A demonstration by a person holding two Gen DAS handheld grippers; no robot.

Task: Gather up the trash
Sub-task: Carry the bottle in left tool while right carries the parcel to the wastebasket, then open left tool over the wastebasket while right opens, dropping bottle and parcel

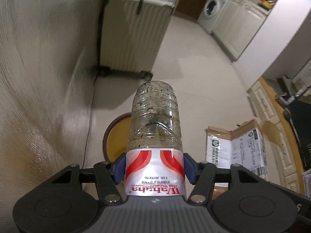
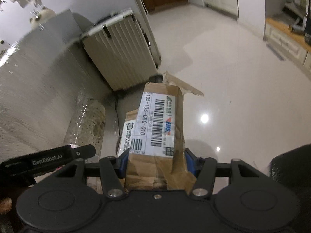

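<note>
My left gripper is shut on a dirty clear plastic water bottle with a red and silver "Wahaha" label, held base-forward above the floor. The bottle also shows in the right wrist view, at the left next to the left gripper's body. My right gripper is shut on a torn brown cardboard parcel box with white shipping labels and barcodes. The same box shows at the right in the left wrist view. A round bin with a dark rim and yellow inside lies below, behind the bottle.
A beige ribbed suitcase stands on wheels against the wall, also in the right wrist view. A washing machine and white cabinets line the far right. A cable runs along the wall base. The floor is pale tile.
</note>
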